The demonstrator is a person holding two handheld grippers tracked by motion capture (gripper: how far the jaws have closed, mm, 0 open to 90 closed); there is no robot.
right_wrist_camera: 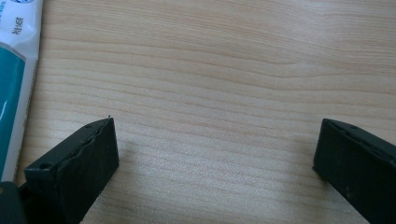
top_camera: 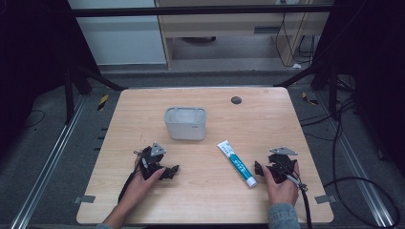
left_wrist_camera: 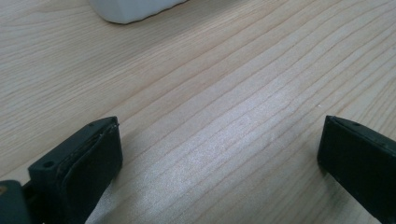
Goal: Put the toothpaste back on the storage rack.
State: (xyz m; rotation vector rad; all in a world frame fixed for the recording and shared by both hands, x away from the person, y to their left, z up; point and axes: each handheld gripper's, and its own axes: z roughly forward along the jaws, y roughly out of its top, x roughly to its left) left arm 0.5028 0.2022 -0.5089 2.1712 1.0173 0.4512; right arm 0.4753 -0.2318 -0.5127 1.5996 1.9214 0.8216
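A toothpaste tube (top_camera: 237,163) is seen lying flat on the table (top_camera: 143,200), just beside the right gripper (top_camera: 260,168), whose jaws are spread wide and empty, likely ready for a pickup. The left gripper (top_camera: 173,170) is likewise held wide open, below a grey container (top_camera: 185,123).

One white-and-teal toothpaste tube (top_camera: 237,163) and one grey rectangular container (top_camera: 185,123) lie on one wooden table (top_camera: 267,119). Two tools: the left tool (top_camera: 173,170) and the right tool (top_camera: 258,168).
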